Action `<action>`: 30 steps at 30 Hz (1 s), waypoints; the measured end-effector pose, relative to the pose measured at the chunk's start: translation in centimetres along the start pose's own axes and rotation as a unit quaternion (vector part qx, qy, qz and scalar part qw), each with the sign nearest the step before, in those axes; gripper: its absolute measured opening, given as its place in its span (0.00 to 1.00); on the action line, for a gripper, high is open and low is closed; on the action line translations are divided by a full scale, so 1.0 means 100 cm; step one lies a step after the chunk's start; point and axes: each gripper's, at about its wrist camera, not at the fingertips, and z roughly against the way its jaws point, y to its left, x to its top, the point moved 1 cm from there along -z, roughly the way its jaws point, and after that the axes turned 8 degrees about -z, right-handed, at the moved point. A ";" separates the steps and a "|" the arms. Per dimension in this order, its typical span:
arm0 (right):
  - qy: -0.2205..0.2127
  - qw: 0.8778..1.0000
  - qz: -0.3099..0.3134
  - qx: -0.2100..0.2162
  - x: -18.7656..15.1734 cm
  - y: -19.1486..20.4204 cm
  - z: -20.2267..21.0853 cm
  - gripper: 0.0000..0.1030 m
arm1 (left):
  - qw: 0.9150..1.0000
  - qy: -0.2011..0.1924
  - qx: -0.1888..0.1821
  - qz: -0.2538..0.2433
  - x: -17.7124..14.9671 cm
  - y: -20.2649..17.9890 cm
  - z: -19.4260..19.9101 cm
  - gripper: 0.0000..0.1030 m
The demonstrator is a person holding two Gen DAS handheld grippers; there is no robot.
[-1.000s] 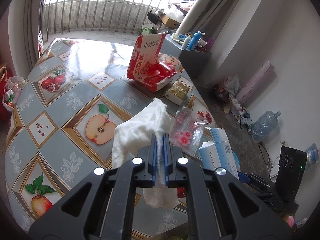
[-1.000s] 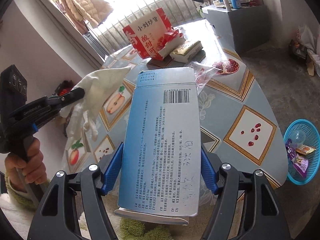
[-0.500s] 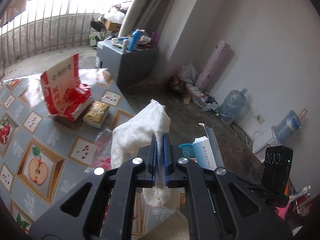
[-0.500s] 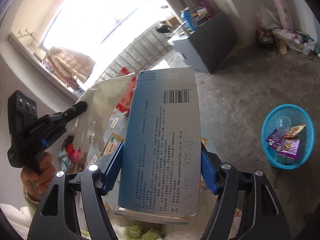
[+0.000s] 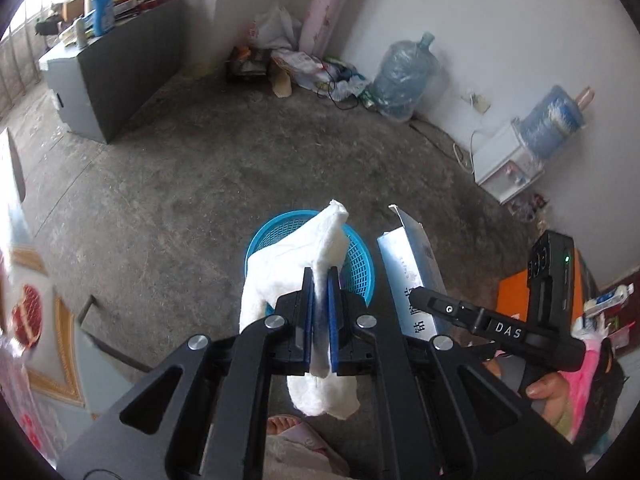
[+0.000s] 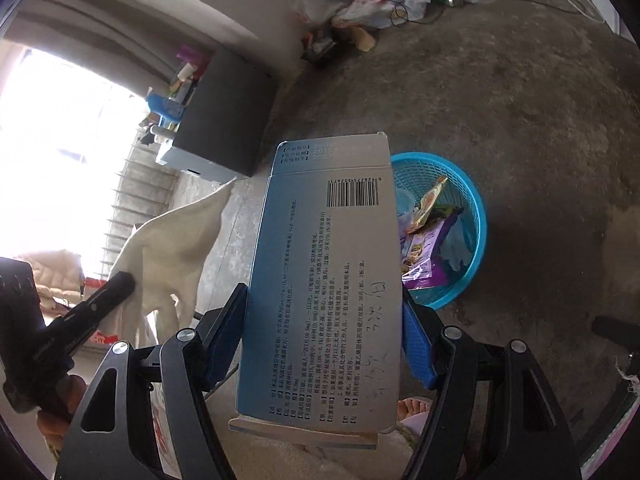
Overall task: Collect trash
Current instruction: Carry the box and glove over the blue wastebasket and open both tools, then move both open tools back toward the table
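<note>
My left tongs [image 5: 320, 300] gripped the tissue [image 5: 288, 272], my right tongs [image 6: 324, 344] the box [image 6: 324, 280]; both hung above the basket [image 6: 476, 216], unreleased.

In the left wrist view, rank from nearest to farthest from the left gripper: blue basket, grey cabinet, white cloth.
1. white cloth, clamped in the left gripper.
2. blue basket, on the floor just beyond.
3. grey cabinet, far upper left.

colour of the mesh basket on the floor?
Bright blue round plastic mesh basket; clearest in the right wrist view.
</note>
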 end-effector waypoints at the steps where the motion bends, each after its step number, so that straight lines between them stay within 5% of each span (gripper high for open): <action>1: 0.004 1.000 -0.013 0.000 0.005 -0.009 -0.009 0.66 | 1.000 0.012 0.001 -0.007 0.004 -0.005 -0.016 0.05; 4: 0.025 0.999 -0.029 -0.010 0.028 -0.026 -0.045 0.67 | 0.999 0.043 0.002 -0.015 0.015 -0.011 -0.062 0.11; 6: 0.043 0.998 -0.047 -0.018 0.043 -0.043 -0.077 0.70 | 0.998 0.061 0.010 -0.011 0.018 -0.008 -0.090 0.56; 7: 0.055 0.997 -0.057 -0.021 0.047 -0.053 -0.093 0.73 | 0.998 0.066 0.018 -0.006 0.018 -0.005 -0.101 0.60; 11: 0.070 0.989 -0.104 -0.080 0.056 -0.091 -0.142 0.73 | 0.996 0.082 0.039 0.010 0.020 0.012 -0.119 0.60; 19: 0.014 0.992 -0.098 -0.074 0.039 -0.093 -0.111 0.73 | 0.999 0.019 0.042 0.022 0.015 0.023 -0.059 0.63; 30: -0.075 0.992 0.042 -0.097 -0.003 -0.006 -0.024 0.73 | 0.993 -0.096 0.070 0.016 -0.020 0.022 0.071 0.79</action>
